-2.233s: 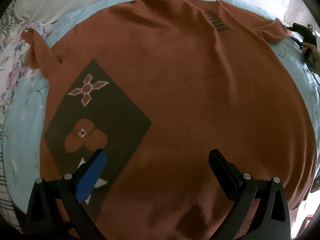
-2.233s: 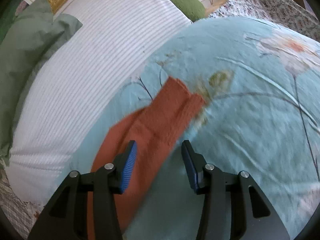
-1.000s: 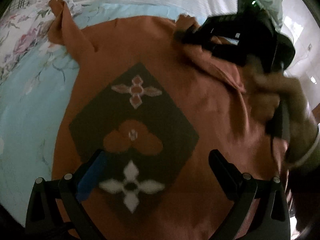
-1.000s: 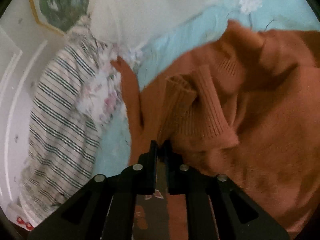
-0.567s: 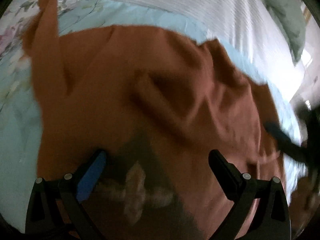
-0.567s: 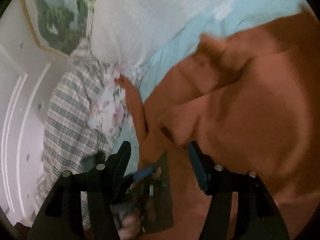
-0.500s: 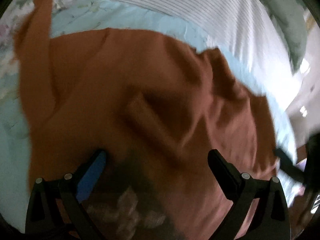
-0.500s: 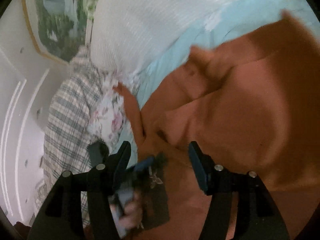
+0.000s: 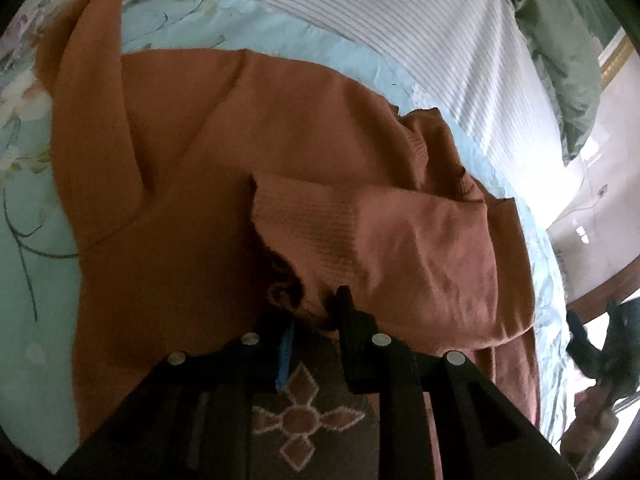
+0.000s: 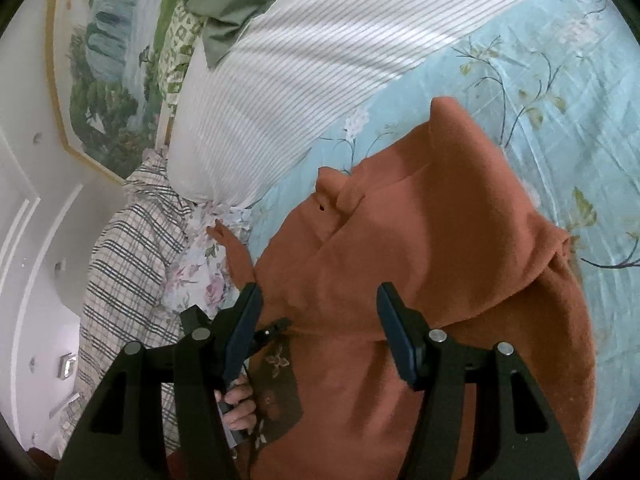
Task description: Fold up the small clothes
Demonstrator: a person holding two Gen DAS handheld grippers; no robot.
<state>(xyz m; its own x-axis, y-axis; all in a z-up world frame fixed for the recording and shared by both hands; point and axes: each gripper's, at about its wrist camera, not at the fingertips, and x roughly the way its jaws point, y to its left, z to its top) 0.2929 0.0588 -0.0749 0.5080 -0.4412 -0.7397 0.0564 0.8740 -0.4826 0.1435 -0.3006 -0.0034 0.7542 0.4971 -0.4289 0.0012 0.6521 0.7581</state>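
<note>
A rust-orange knit sweater [image 9: 208, 128] with a dark patterned patch [image 9: 304, 420] lies on a light blue floral bedsheet [image 9: 28, 280]. One sleeve [image 9: 420, 248] is folded across the body, its ribbed cuff [image 9: 304, 220] toward the middle. My left gripper [image 9: 312, 316] is nearly shut on the cuff's edge. In the right wrist view the sweater [image 10: 420, 260] fills the lower right. My right gripper [image 10: 318, 304] is open and empty above it. The left gripper [image 10: 264, 332] shows there at the lower left, at the cuff.
A white striped pillow [image 9: 400, 28] [image 10: 288, 80] and a green pillow [image 9: 560, 40] lie beyond the sweater. A plaid blanket [image 10: 120, 280] and a floral cloth [image 10: 200, 276] lie at the left. A framed painting [image 10: 104, 60] hangs on the wall.
My right gripper carried the sleeve across the sweater, let it go and opened. My left gripper moved up the sweater and closed on the folded sleeve's cuff.
</note>
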